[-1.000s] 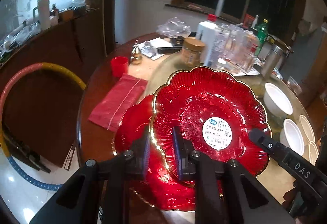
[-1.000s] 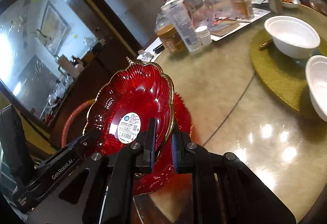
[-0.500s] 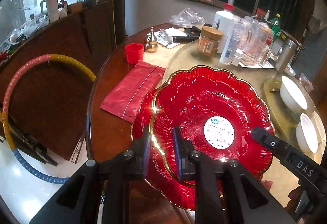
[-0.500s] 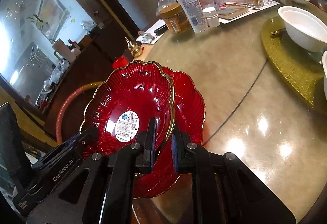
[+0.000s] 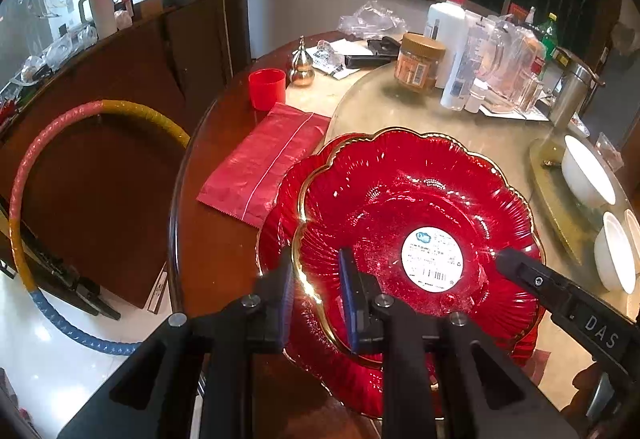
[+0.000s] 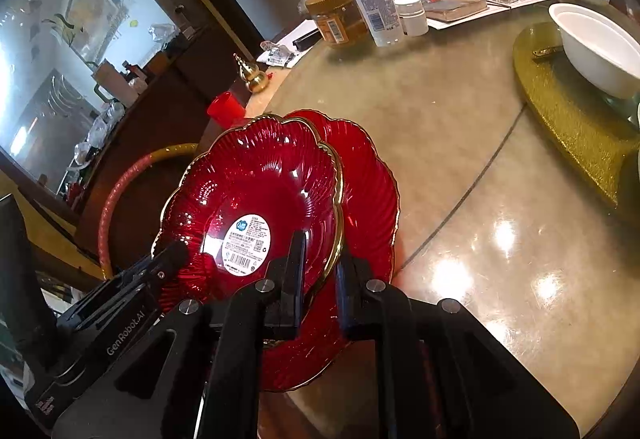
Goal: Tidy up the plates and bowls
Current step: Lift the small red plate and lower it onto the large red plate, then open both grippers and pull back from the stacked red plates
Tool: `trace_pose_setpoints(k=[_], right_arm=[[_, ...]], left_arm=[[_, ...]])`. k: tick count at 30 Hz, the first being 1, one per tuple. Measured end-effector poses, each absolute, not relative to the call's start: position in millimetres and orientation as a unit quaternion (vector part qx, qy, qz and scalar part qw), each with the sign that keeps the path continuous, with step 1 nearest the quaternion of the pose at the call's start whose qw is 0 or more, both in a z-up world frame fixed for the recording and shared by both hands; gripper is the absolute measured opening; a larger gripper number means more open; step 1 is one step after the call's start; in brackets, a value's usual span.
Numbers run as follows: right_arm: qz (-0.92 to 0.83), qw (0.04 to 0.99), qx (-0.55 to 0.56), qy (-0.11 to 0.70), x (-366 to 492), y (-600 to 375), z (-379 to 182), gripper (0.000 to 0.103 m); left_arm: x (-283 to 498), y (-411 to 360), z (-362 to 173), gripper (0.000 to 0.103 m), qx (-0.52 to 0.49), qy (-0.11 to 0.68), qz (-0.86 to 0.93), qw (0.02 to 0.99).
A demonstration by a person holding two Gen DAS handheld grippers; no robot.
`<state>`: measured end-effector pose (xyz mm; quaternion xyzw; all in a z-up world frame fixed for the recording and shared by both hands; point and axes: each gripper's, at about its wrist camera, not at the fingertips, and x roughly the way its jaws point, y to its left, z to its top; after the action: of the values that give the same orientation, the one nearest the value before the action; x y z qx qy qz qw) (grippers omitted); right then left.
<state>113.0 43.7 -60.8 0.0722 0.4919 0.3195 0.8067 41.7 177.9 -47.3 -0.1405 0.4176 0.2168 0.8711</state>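
Gripping opposite edges, the left gripper and right gripper are each found with jaws closed on the gilt rim of the upper red plate, at lower centre of both frames. It is held just above, slightly offset from, the lower red plate on the bench, judged for stacking; contact cannot be told. White bowls sit at right.

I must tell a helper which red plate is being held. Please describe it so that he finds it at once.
On the round table, at its near edge, two red plates overlap. The held plate is the upper one, pinched at its gold rim by both grippers. Only it shows a white sticker in the middle.
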Motion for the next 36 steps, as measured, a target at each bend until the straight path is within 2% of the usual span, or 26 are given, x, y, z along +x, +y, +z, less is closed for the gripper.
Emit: trace_pose_setpoints(k=[15,22,24,28,34,36], right_arm=[[0.299,0.808,-0.010,0.507,109.3,61.0,-53.5,0.014],[0.294,0.800,-0.062,0.519,109.6,73.1,-47.8,0.017],[0.293,0.796,-0.083,0.523,108.2,77.8,-47.0,0.021],[0.295,0.791,-0.101,0.526,105.2,82.9,-45.1,0.022],[0.287,0.789,-0.122,0.529,101.8,86.9,-47.1,0.027],[0.283,0.795,-0.126,0.522,101.5,86.4,-42.7,0.027]], left_arm=[[43.3,177.5,-50.1,0.023,-0.138,0.430,0.222,0.864],[43.7,177.0,-50.7,0.025,-0.133,0.437,0.223,0.861],[45.0,175.4,-51.0,0.027,-0.130,0.442,0.221,0.860],[45.4,171.4,-51.7,0.047,-0.131,0.448,0.212,0.859],[42.6,171.1,-49.3,0.048,-0.131,0.444,0.211,0.861],[40.5,171.7,-46.1,0.054,-0.131,0.437,0.215,0.864]])
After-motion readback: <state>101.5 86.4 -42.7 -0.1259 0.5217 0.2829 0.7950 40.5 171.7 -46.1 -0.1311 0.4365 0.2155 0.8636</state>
